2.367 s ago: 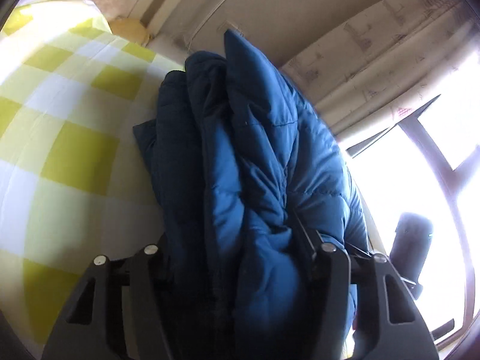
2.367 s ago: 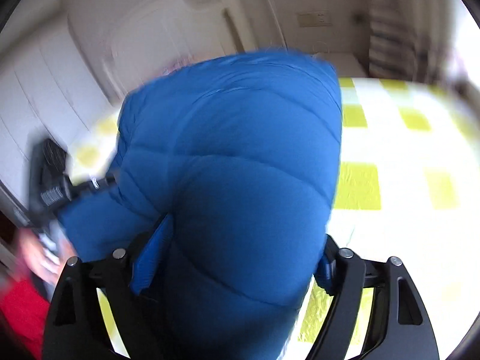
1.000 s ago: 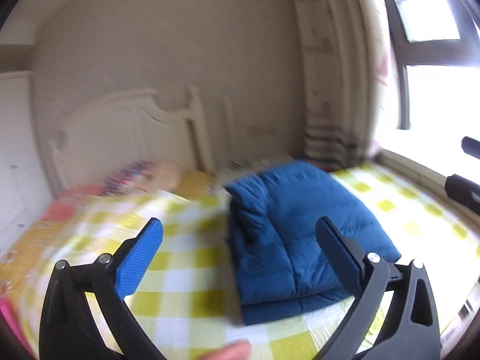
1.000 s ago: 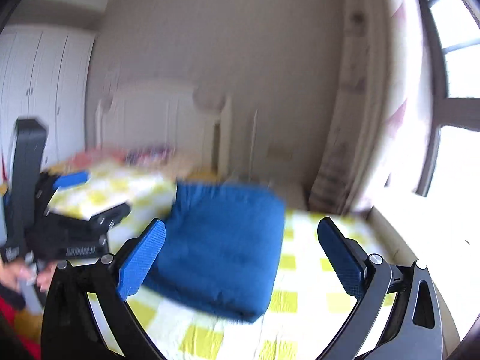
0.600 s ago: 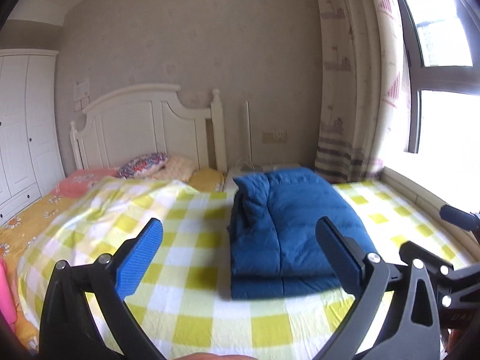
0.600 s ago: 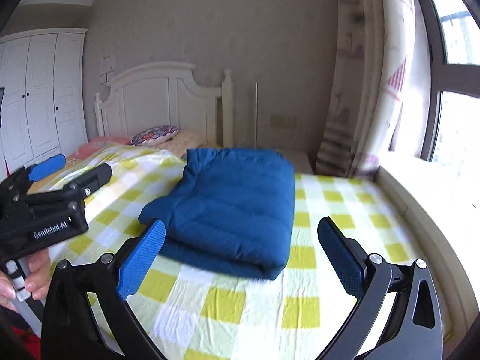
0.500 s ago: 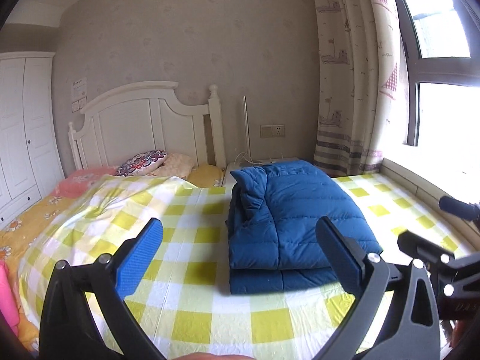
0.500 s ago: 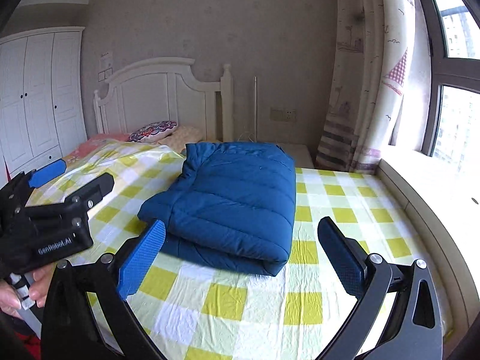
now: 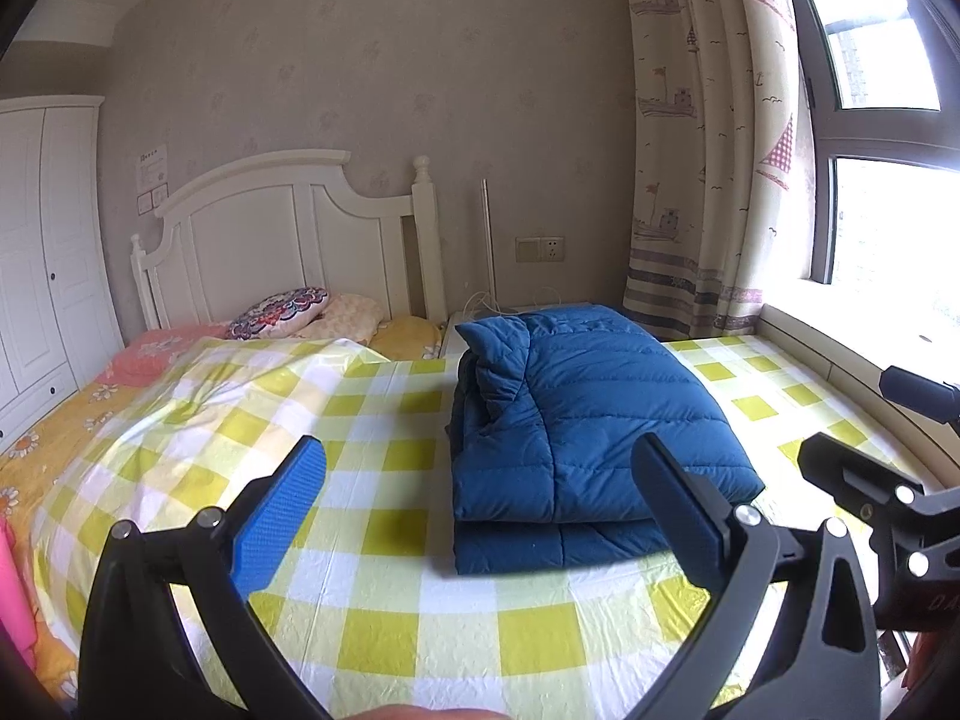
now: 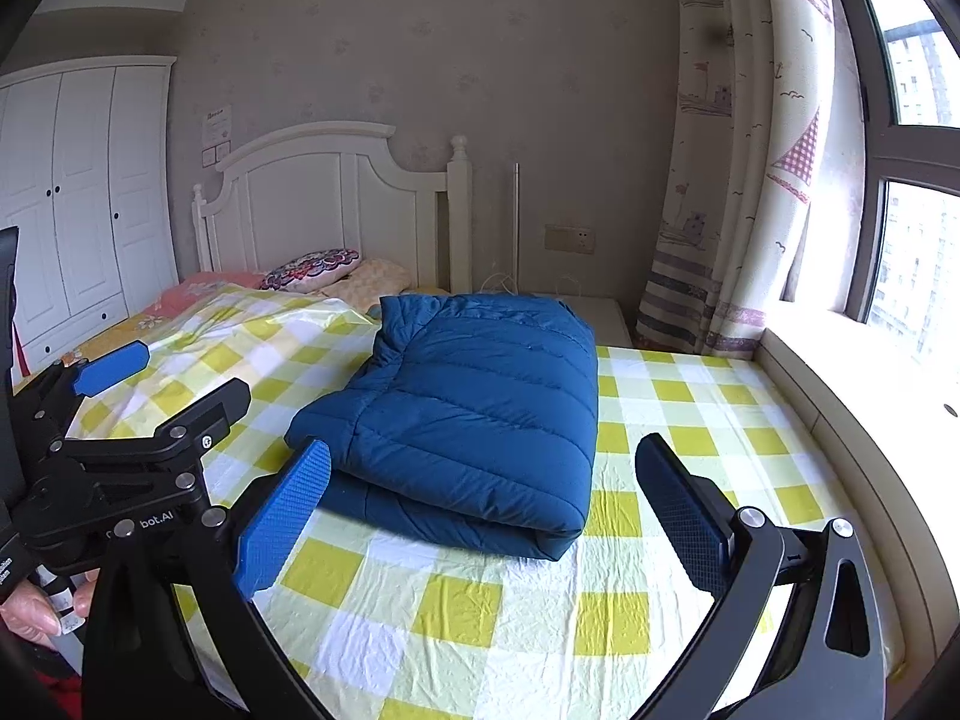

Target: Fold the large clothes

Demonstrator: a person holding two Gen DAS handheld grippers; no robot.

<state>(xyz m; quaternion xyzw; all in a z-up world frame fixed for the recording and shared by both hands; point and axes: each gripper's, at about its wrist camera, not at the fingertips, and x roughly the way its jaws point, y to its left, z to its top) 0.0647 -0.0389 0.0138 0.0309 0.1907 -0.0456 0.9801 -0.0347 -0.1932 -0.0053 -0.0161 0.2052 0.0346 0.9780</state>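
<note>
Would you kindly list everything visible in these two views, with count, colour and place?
Folded jacket: one, dark blue, on the bed, nearer the window.
Bed sheet: one, yellow and white checks, covering the bed.
Pillows: several, patterned, pink and yellow, by the headboard.
Headboard: one, white, against the wall.
Wardrobe: one, white, far left.
Wall socket: one, beige, beside the bed.
Curtain: one, cream with boats, by the window.
Window: one, dark frame, right.
Left gripper: fingers open, empty.
Right gripper: fingers open, empty.
</note>
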